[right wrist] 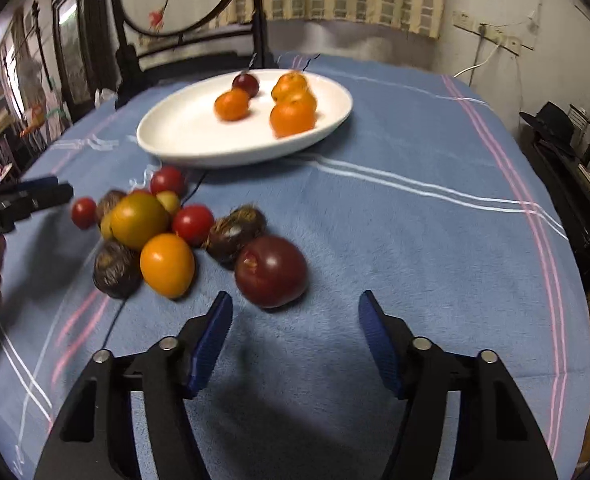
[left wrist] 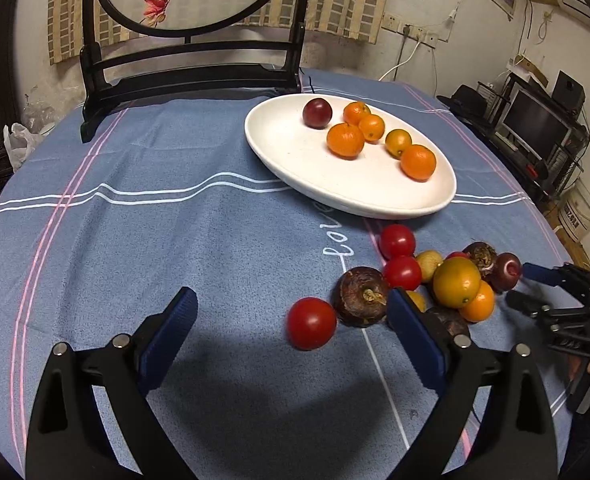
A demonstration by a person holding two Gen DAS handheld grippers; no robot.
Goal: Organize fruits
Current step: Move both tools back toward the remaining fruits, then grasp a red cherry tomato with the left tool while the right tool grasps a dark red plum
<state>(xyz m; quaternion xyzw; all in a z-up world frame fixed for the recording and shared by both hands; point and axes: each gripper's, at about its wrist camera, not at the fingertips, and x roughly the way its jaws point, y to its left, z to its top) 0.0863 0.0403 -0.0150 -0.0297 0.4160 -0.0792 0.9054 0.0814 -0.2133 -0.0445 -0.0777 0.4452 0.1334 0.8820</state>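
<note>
A white oval plate (left wrist: 295, 160) (right wrist: 183, 136) holds several oranges (left wrist: 345, 140) and one dark plum (left wrist: 317, 112). A loose pile lies on the blue cloth: red tomatoes (left wrist: 311, 323), brown water chestnuts (left wrist: 361, 296), a yellow-green orange (left wrist: 456, 282) and a dark red plum (right wrist: 271, 271). My left gripper (left wrist: 291, 312) is open and empty, the nearest tomato between its fingers' reach. My right gripper (right wrist: 295, 316) is open and empty, just short of the dark red plum. Its tips (left wrist: 521, 284) also show beside the plum in the left wrist view.
A black wooden stand with a round painted screen (left wrist: 191, 60) stands at the table's far edge behind the plate. The round table carries a blue striped cloth (left wrist: 155, 220). Shelves with a monitor (left wrist: 535, 124) stand off to the right.
</note>
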